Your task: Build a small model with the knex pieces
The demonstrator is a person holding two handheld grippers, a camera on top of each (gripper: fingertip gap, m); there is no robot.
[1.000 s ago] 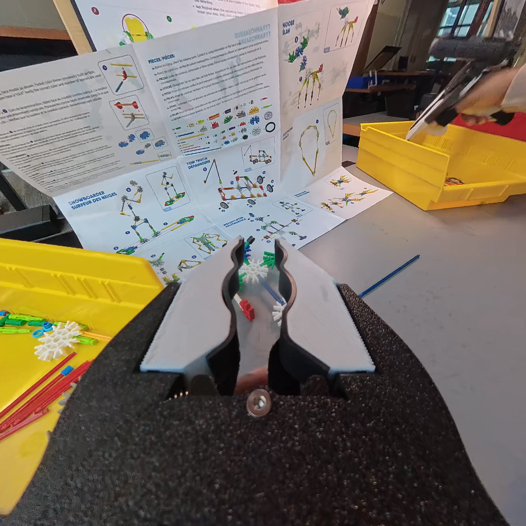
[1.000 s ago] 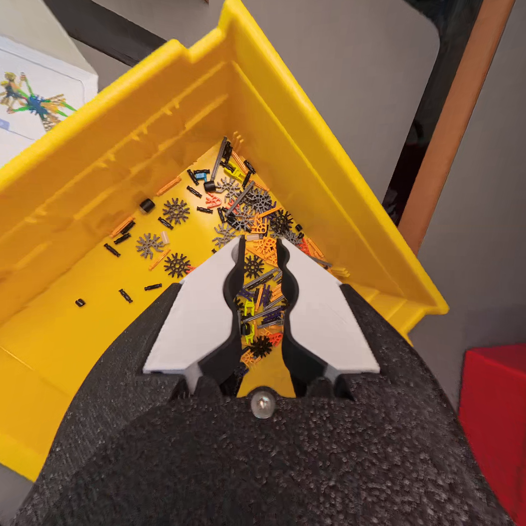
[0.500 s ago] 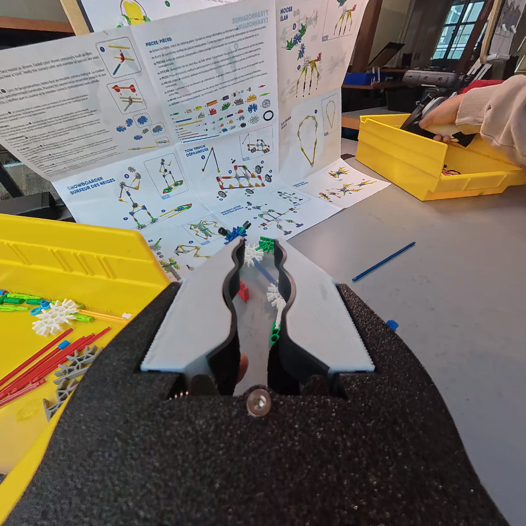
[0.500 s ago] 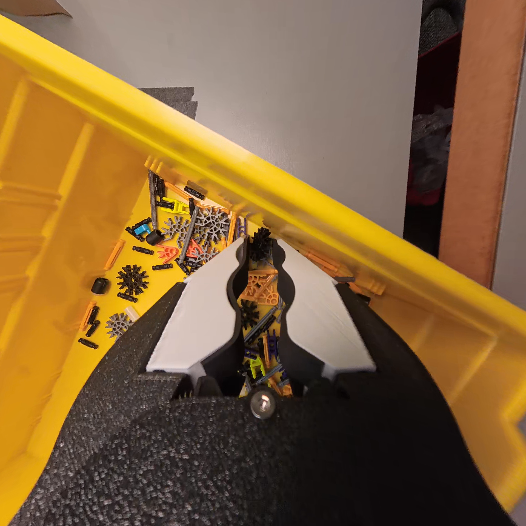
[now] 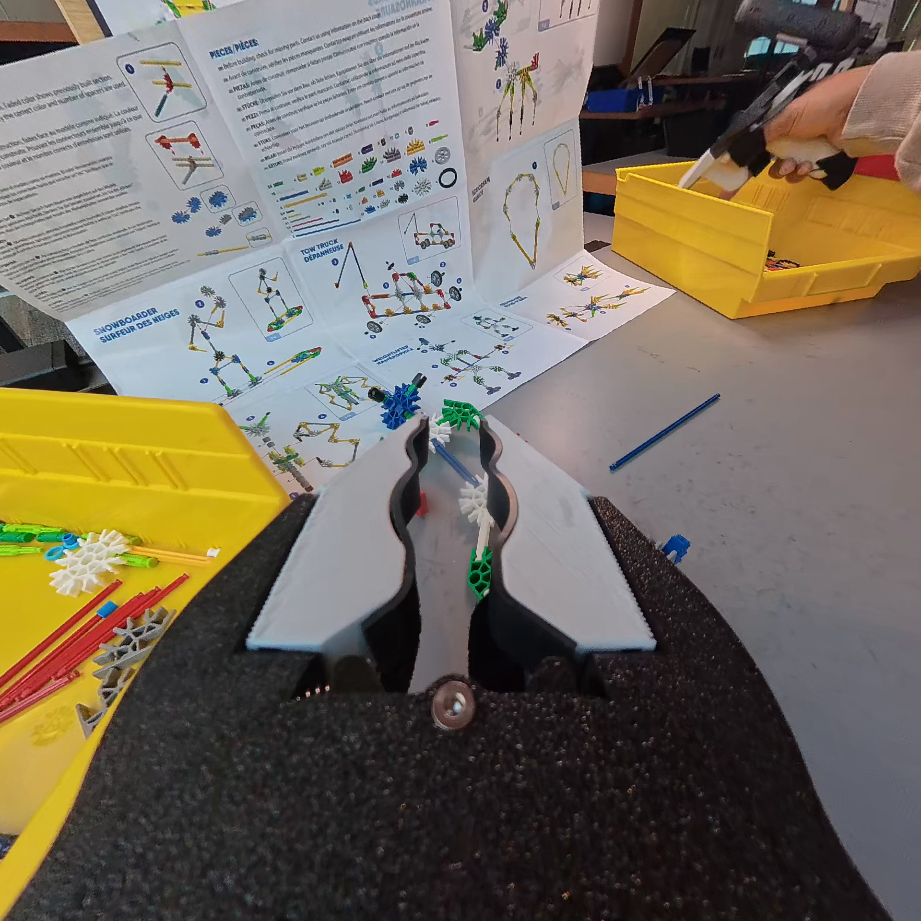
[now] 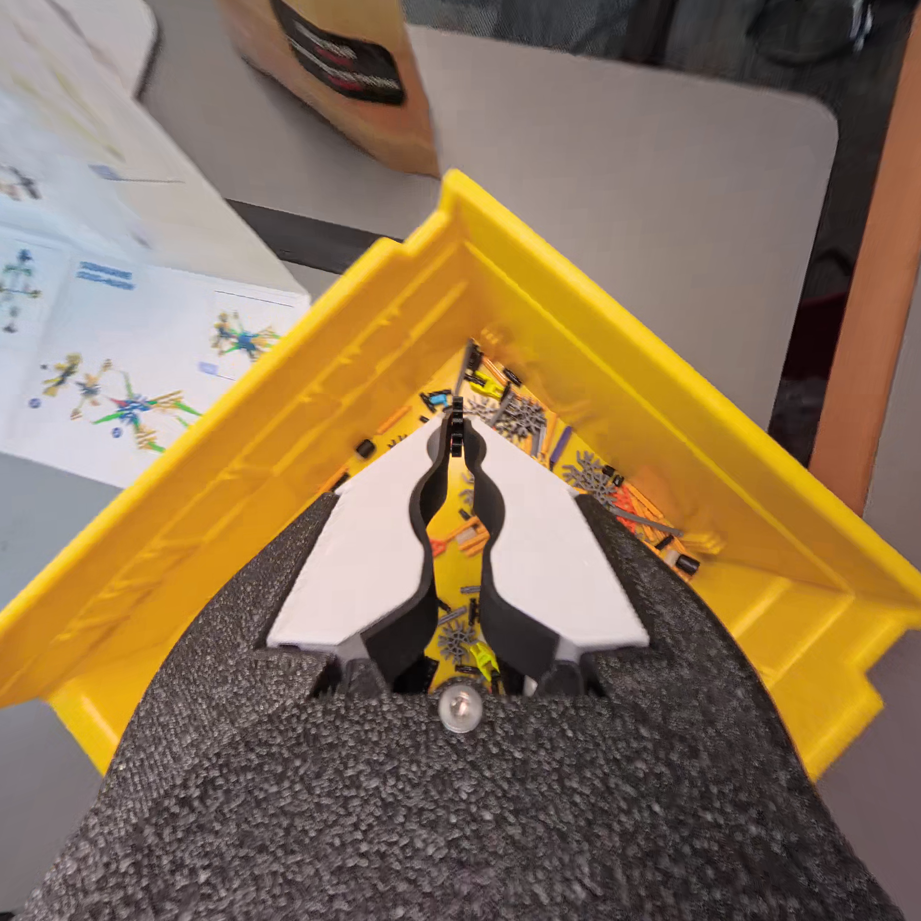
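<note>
My left gripper (image 5: 451, 423) is open and empty, just above the grey table. Between its fingers lies a small assembly (image 5: 473, 498) of white snowflake connectors, a blue rod and green connectors. A blue connector (image 5: 398, 398) sits just beyond the fingertips. My right gripper (image 6: 456, 423) is shut on a black round toothed connector (image 6: 456, 428), held edge-on above a yellow bin (image 6: 623, 349) of small black, grey and orange pieces. The right gripper also shows in the left wrist view (image 5: 697, 174), held by a hand over that bin (image 5: 697, 239).
A folded instruction sheet (image 5: 299, 199) stands behind the assembly. A second yellow bin (image 5: 124, 458) at the left holds red rods (image 5: 75, 643) and a white snowflake connector (image 5: 89, 560). A loose blue rod (image 5: 663, 433) and a small blue piece (image 5: 675, 545) lie on the table. A cardboard box (image 6: 349, 75) stands beyond the right bin. My hands' fingertips stand some 60 centimeters from each other.
My right gripper has shut on the black connector and risen from the pile in the bin. My left gripper has drawn back a little, showing more of the assembly.
</note>
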